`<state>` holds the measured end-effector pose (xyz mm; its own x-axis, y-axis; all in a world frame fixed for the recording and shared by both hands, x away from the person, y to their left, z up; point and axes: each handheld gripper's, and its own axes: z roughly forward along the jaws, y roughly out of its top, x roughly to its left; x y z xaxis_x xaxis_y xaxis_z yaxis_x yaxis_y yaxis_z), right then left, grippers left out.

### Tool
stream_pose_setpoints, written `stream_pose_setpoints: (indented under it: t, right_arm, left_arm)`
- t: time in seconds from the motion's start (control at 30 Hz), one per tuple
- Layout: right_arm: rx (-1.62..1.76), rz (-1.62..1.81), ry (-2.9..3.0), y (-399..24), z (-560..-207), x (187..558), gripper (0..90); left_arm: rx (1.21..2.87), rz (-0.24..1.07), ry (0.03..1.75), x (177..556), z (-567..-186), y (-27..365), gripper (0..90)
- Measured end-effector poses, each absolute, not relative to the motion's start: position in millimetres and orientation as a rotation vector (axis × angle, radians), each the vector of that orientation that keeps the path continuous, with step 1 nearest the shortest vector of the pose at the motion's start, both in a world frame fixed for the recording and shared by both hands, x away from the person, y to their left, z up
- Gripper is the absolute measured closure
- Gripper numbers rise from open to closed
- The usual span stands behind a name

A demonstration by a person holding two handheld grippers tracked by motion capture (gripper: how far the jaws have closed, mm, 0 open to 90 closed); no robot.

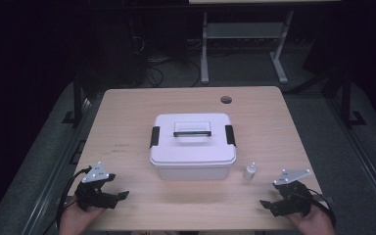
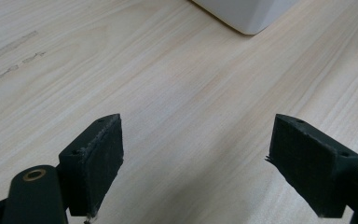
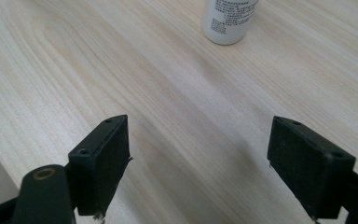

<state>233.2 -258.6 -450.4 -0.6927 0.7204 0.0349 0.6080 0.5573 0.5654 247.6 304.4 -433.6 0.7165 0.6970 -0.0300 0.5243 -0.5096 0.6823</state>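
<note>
Small printed text is seen on the white bottle [image 3: 228, 18] but cannot be read; the left gripper [image 2: 196, 163] and right gripper [image 3: 198, 163] are held released, nothing grasped.

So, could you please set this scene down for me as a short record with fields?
surface: light wooden table
box: white lidded box at the table's middle, lid on, black latch on each side
bottle: small white bottle upright, right of the box, apart from it
left tongs: open, empty, near the front edge
right tongs: open, empty, pointing toward the bottle
</note>
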Motion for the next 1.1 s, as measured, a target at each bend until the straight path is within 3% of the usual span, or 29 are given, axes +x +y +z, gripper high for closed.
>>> stream_pose_setpoints:
  t: [0.53, 1.1]
  right_arm:
    - [1.138, 0.822, 2.582, -258.8, -448.5, 230.9, 19.8]
    - [1.155, 0.819, 2.586, -261.2, -448.8, 231.7, 19.2]
  left_arm:
    - [2.256, 0.297, 0.881, 250.0, -431.6, 299.0, 20.3]
    - [2.353, 0.238, 0.770, 263.0, -394.3, 292.9, 22.2]
